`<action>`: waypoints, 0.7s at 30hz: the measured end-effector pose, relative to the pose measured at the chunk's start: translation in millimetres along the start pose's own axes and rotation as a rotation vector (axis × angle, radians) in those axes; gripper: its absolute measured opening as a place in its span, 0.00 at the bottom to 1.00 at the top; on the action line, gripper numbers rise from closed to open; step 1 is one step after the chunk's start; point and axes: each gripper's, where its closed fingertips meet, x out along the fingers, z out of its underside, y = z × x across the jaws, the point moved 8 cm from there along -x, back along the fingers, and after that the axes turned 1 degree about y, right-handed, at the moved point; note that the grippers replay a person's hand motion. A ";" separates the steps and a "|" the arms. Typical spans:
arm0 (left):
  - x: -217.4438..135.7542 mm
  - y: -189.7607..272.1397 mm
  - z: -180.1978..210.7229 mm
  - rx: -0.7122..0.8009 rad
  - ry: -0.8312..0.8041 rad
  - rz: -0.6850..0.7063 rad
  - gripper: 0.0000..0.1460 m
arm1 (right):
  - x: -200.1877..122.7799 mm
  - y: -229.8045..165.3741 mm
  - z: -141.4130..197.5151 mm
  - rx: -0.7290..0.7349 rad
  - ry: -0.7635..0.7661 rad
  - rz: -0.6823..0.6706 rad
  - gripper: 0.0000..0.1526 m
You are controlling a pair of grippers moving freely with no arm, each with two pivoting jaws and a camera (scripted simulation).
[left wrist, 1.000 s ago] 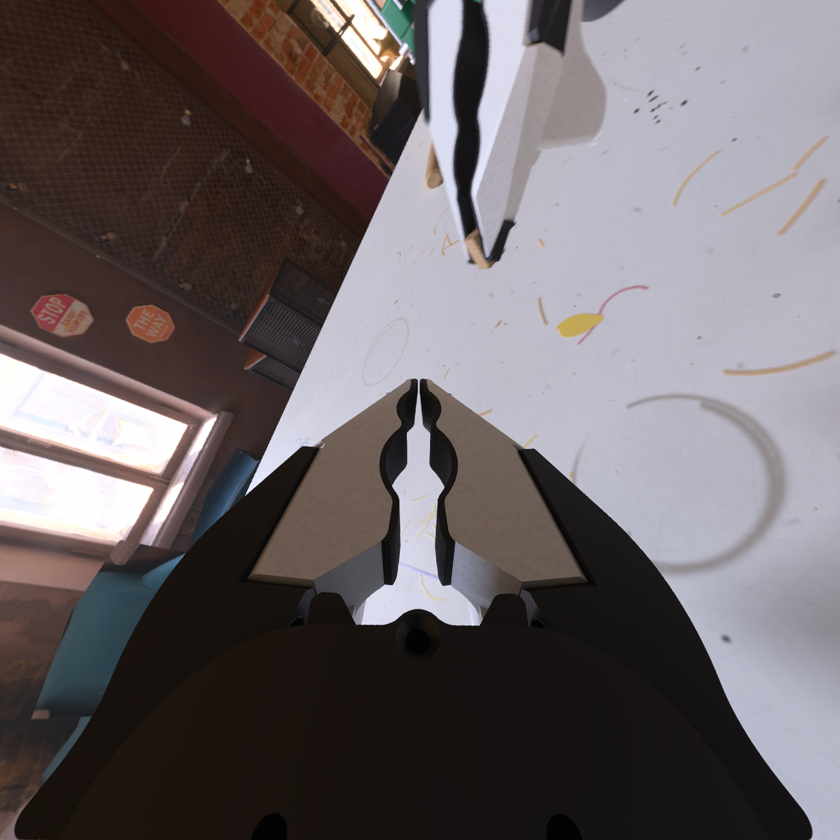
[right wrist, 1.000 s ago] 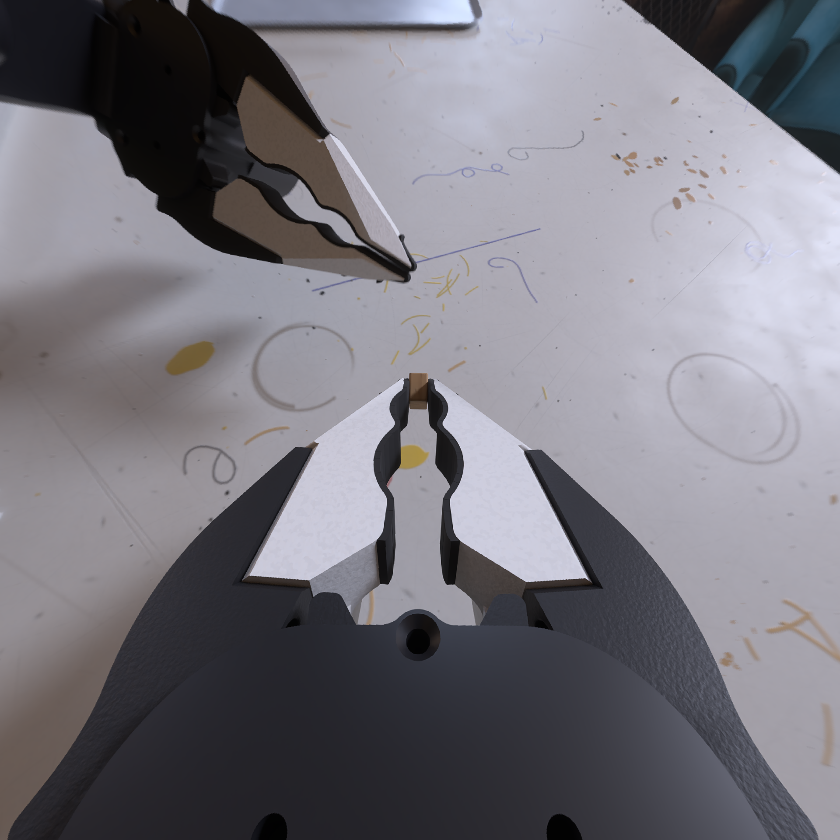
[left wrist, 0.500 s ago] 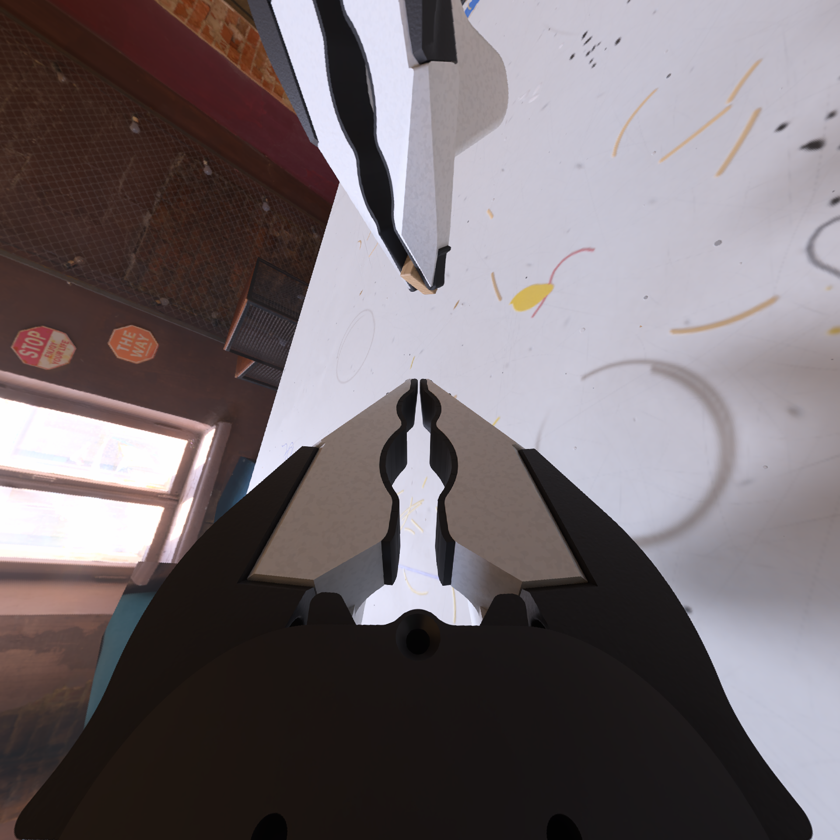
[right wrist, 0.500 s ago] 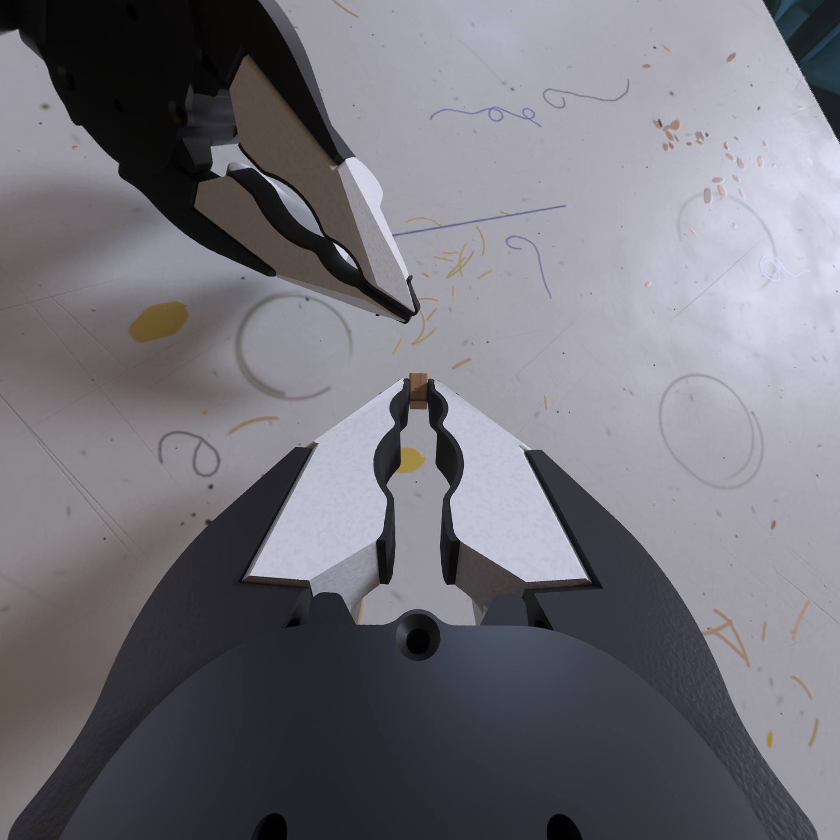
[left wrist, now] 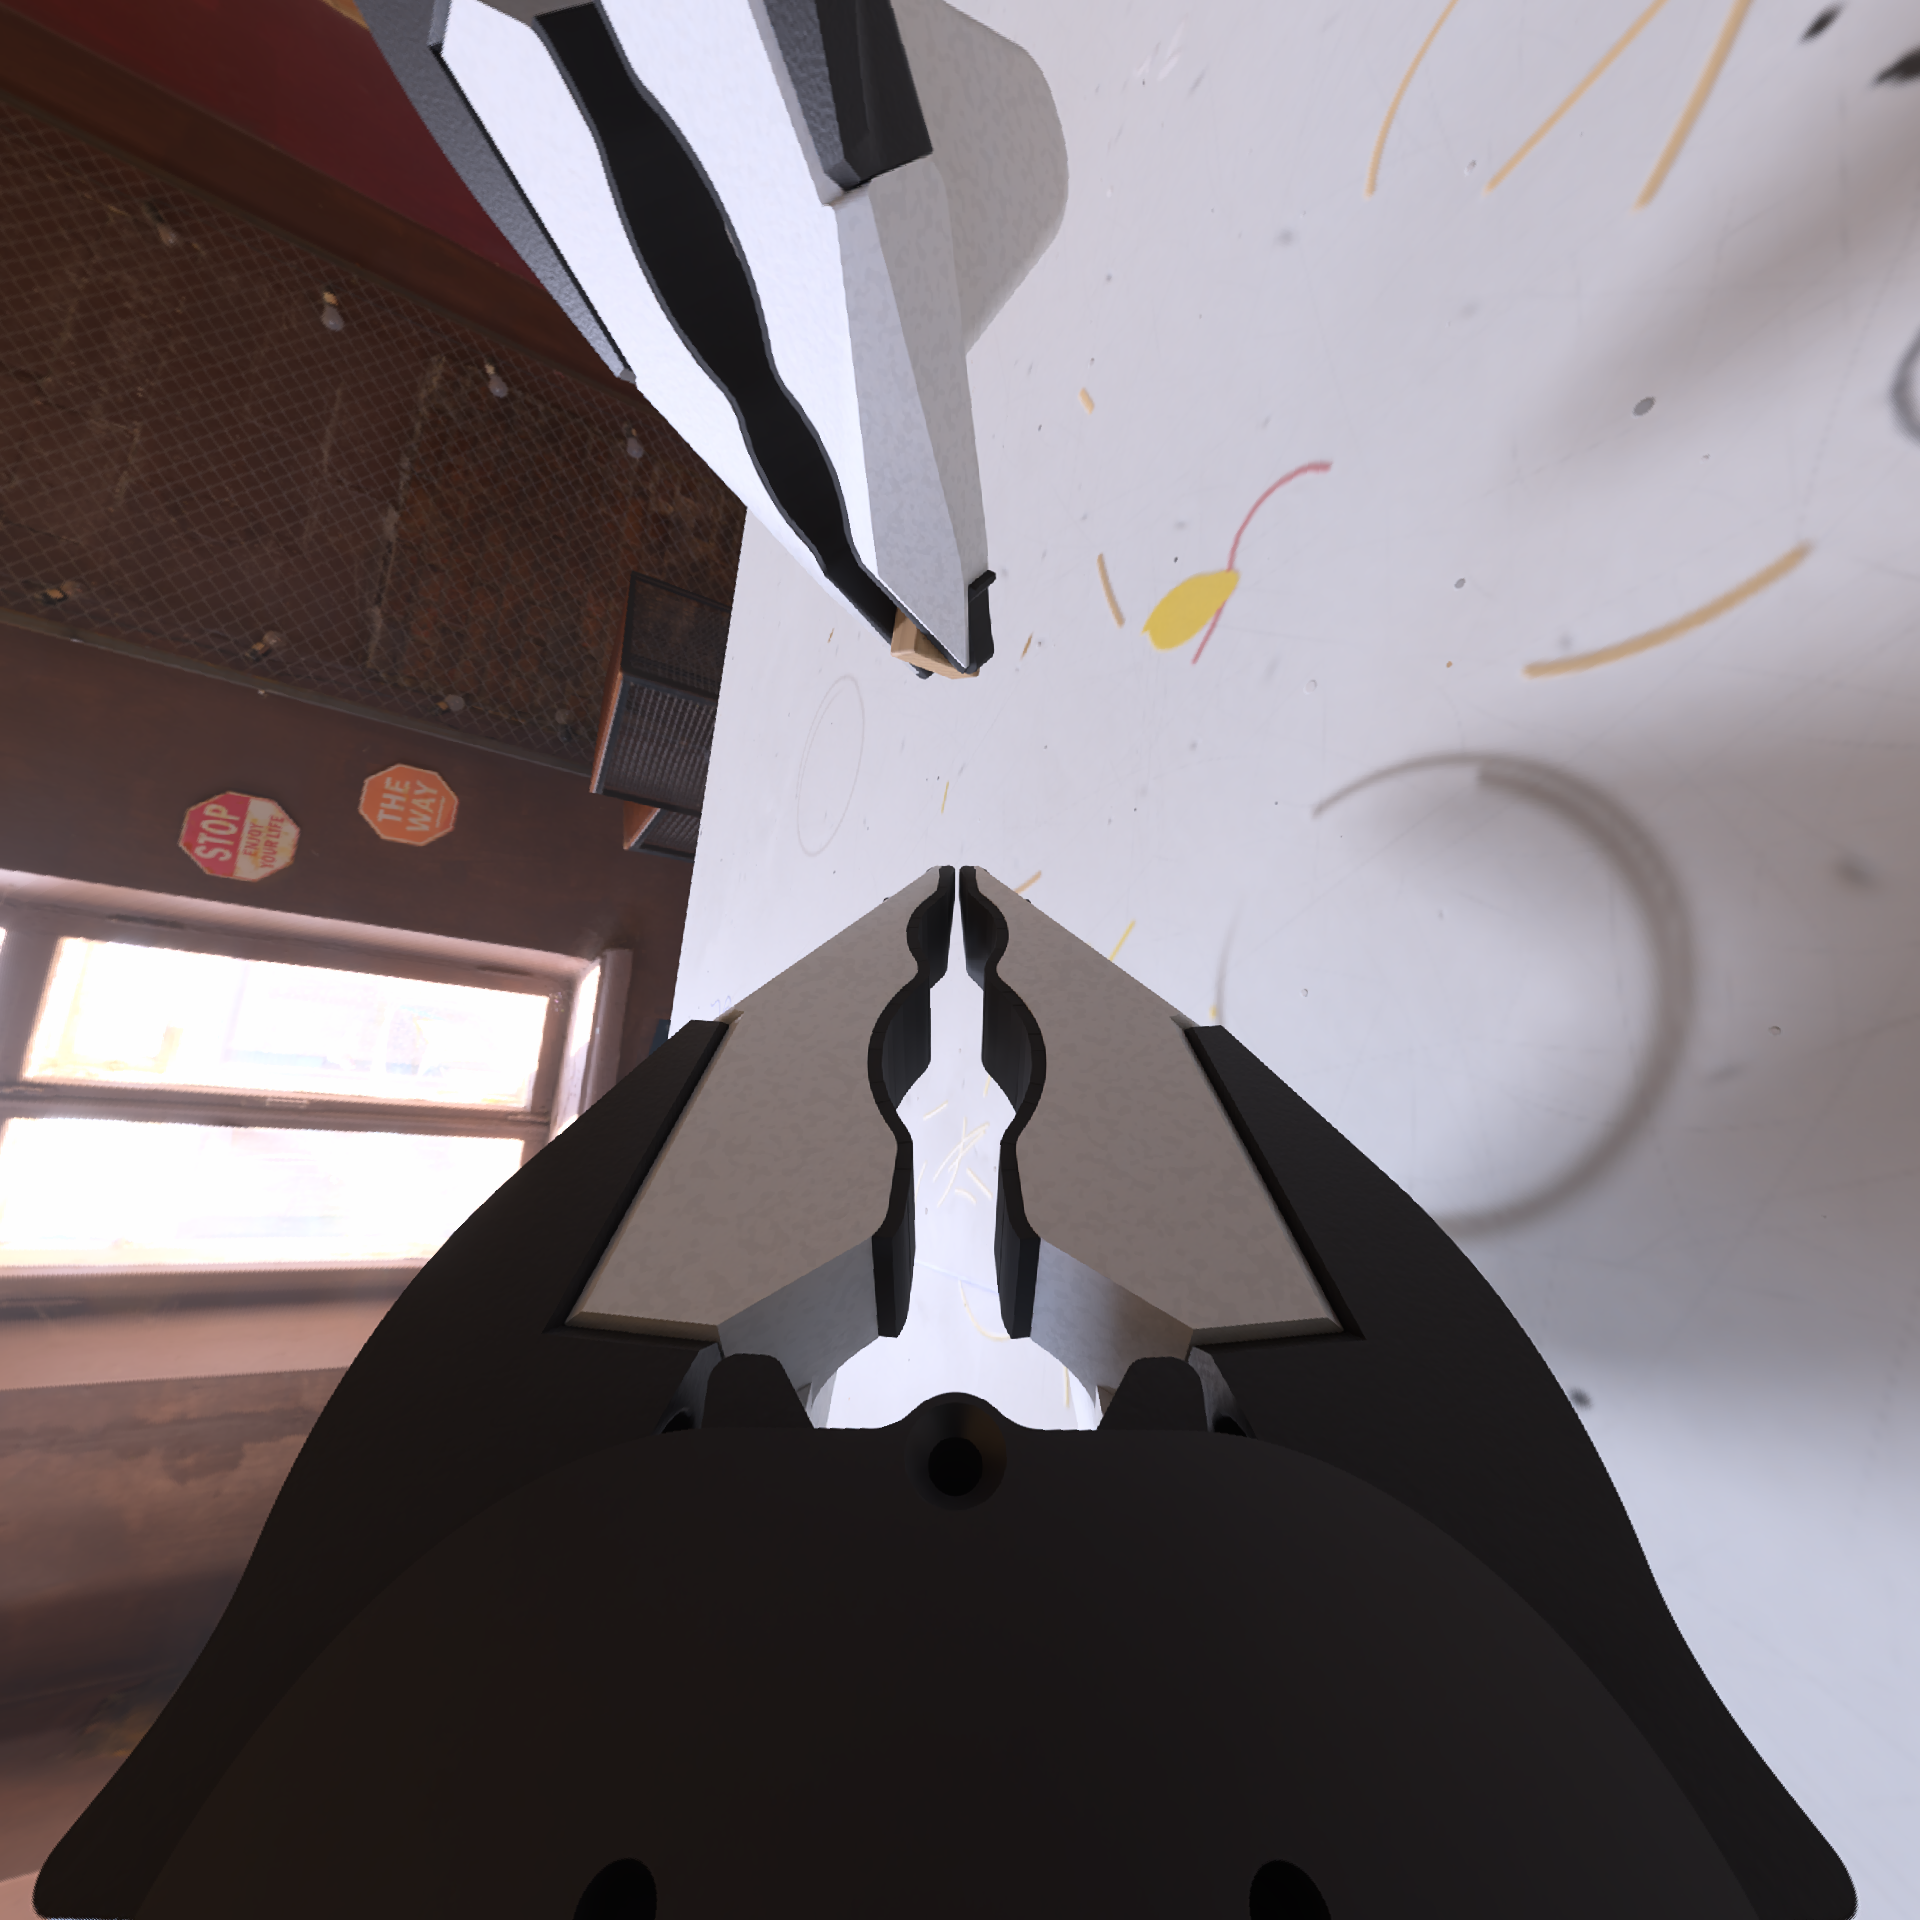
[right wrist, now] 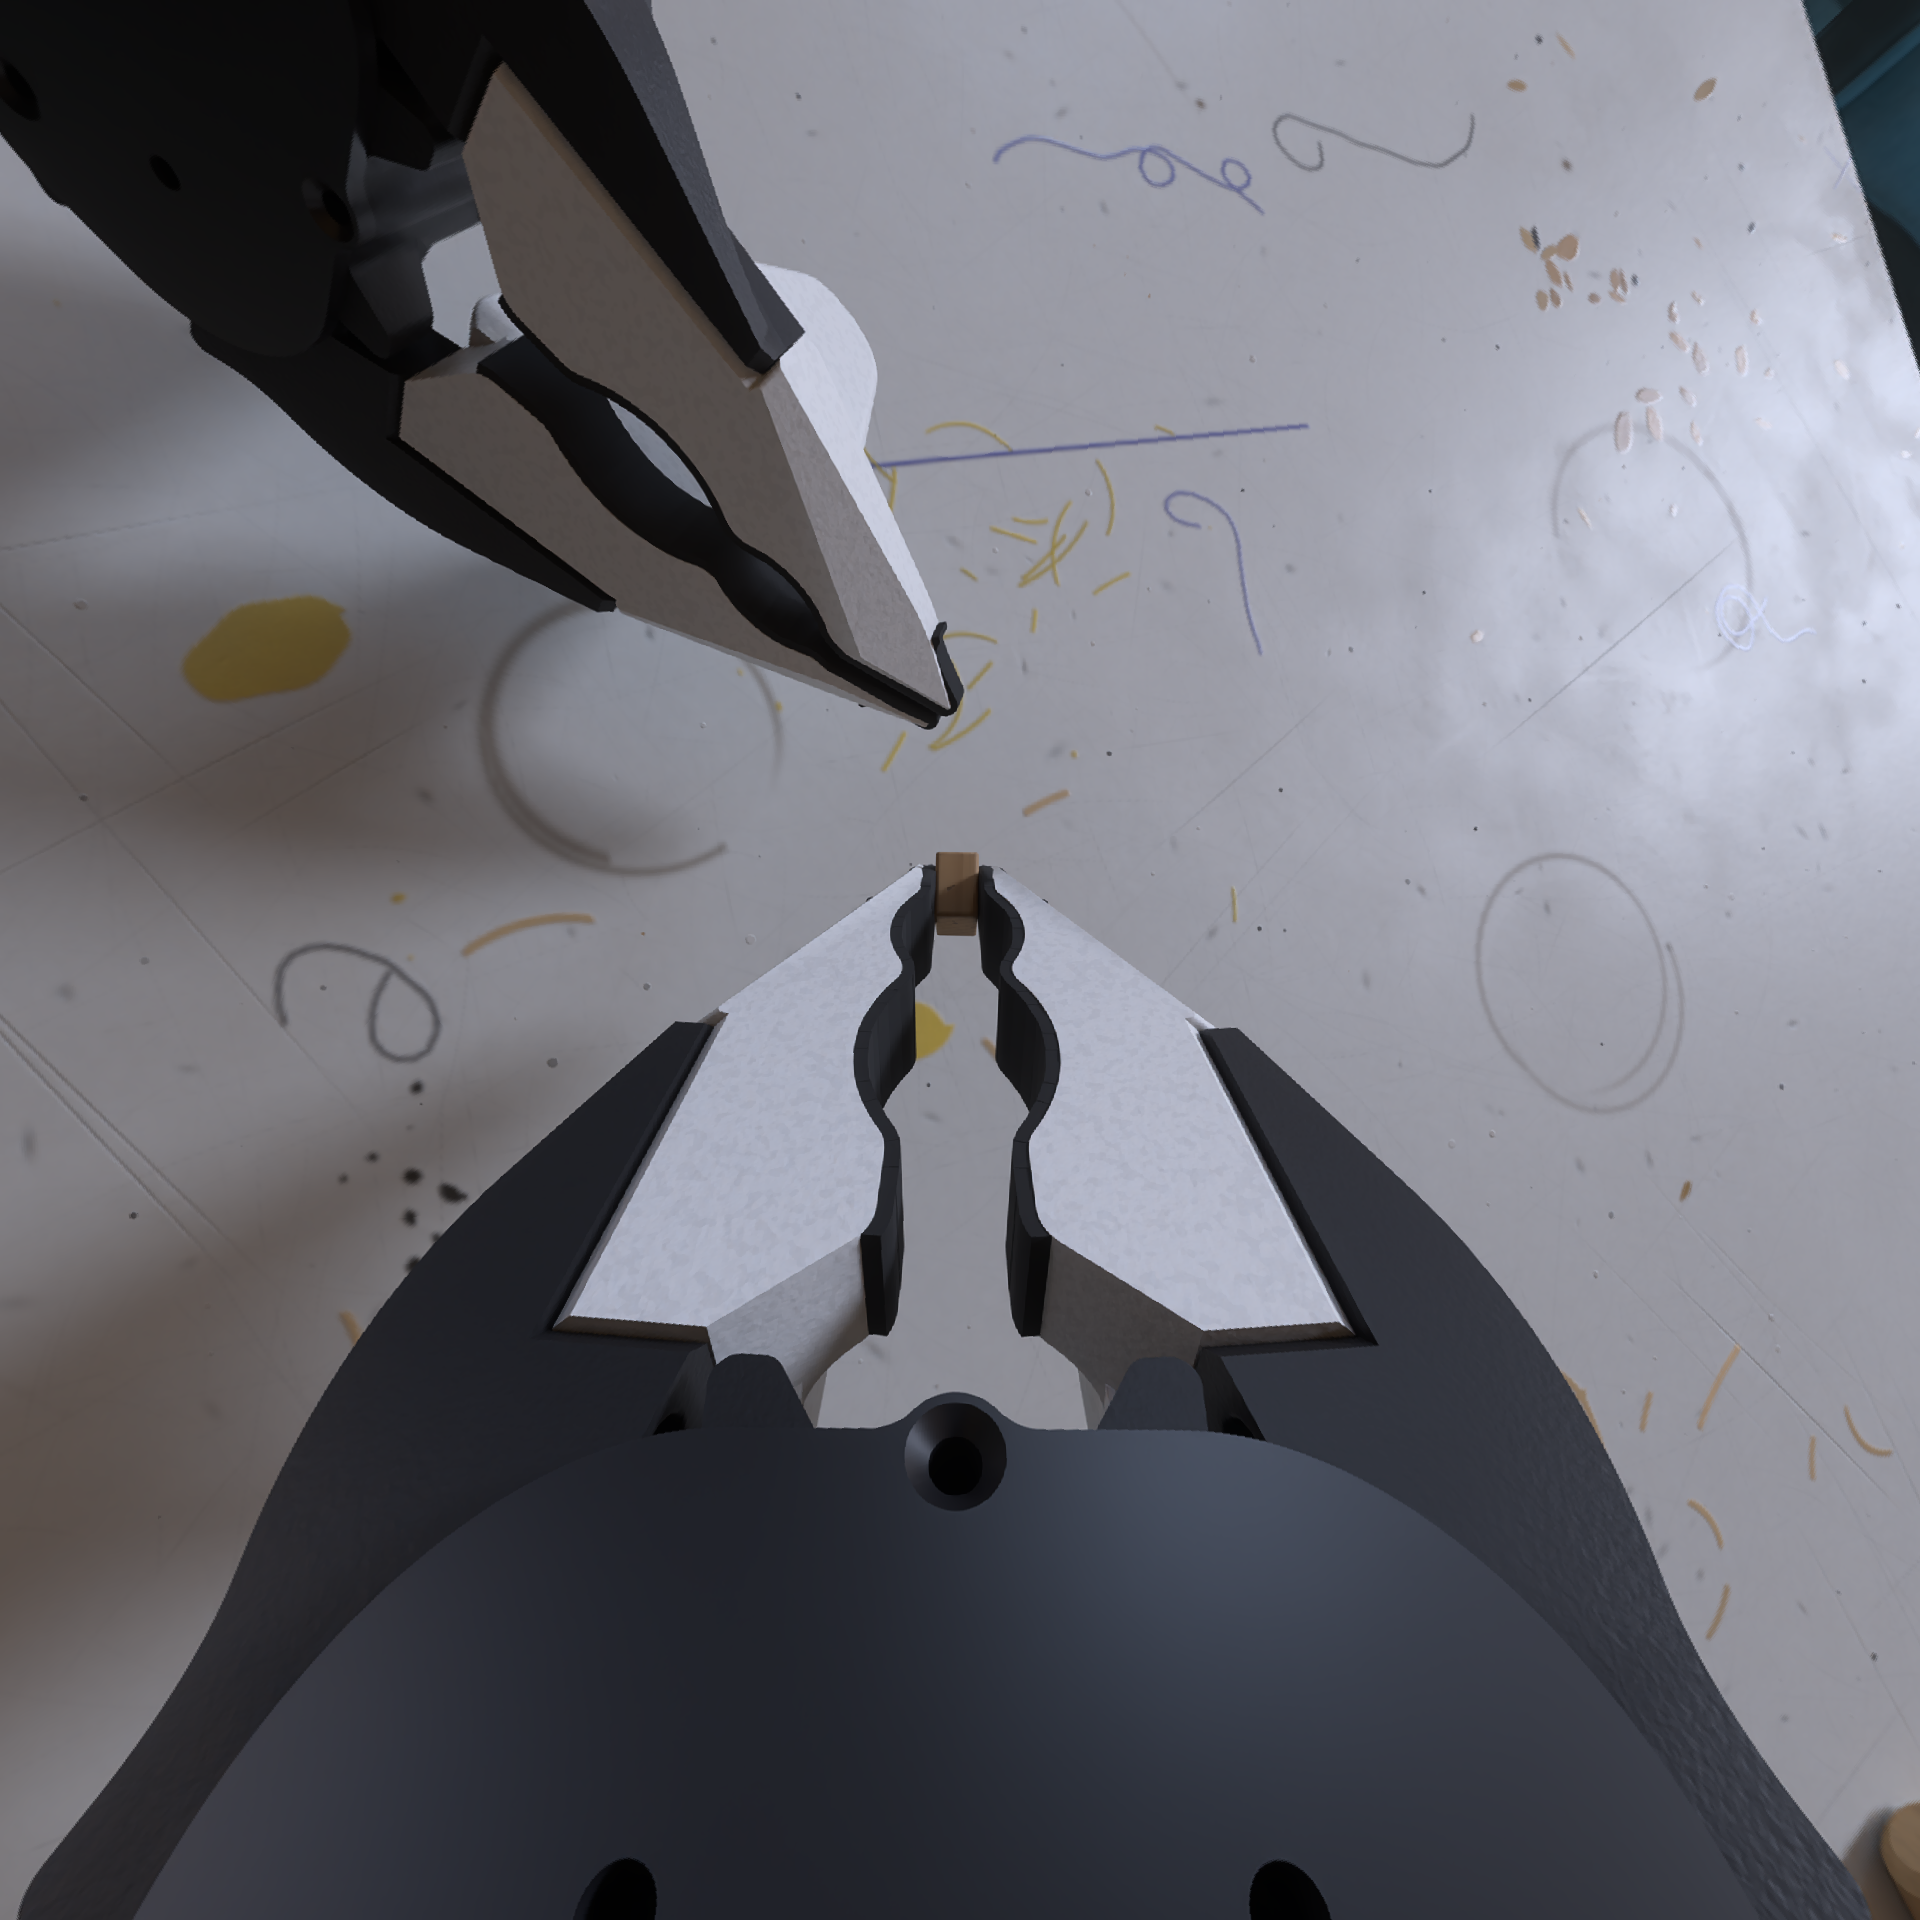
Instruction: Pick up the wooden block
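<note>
Pale tan wood shows at the very tips of the right gripper [right wrist: 957, 902], whose white-faced fingers are clamped on the small square wooden block [right wrist: 956, 896], pinching only its sides so most of it juts forward, well clear of the scuffed white tabletop [right wrist: 1351, 727] with its pen scribbles and ring stains. The left gripper [left wrist: 956, 883] holds nothing, its tips pressed together, and it points nose to nose at the block, near but not touching. I judge this tip-only pinch leaves the block's free end exposed, perhaps for a handover, though it could slip.
</note>
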 end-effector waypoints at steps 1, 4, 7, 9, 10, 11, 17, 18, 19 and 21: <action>0.7 0.8 -0.3 0.009 -0.008 0.000 0.00 | 0.7 -0.2 0.2 -0.004 -0.010 0.002 0.05; 4.2 2.9 -1.4 0.042 -0.050 -0.010 0.00 | 4.6 -0.4 -1.4 -0.002 -0.072 0.030 0.05; 5.6 2.9 -1.7 0.056 -0.072 -0.026 0.00 | 6.5 -0.4 -3.3 0.033 -0.092 0.053 0.05; 5.9 3.6 -2.0 0.067 -0.076 -0.028 0.00 | 7.4 -0.4 -2.9 0.052 -0.097 0.047 0.05; 6.2 4.6 -2.4 0.087 -0.078 -0.030 0.00 | 8.1 -0.7 -2.4 0.049 -0.102 0.045 0.05; 6.4 6.0 -2.7 0.107 -0.077 -0.028 0.00 | 9.1 -1.4 -1.6 0.038 -0.111 0.040 0.05; 6.2 6.9 -3.9 0.105 -0.057 -0.007 0.01 | 9.1 -1.6 3.0 0.022 -0.077 -0.003 0.05; 6.0 6.5 -4.3 0.099 -0.052 -0.006 0.01 | 8.4 -1.1 3.5 0.024 -0.066 -0.011 0.05; 6.0 6.4 -4.7 0.097 -0.049 -0.005 0.00 | 7.9 -0.7 4.0 0.027 -0.058 -0.018 0.05; 7.1 7.9 -5.8 0.116 -0.056 -0.002 0.00 | 8.9 -0.5 5.6 0.031 -0.066 -0.031 0.05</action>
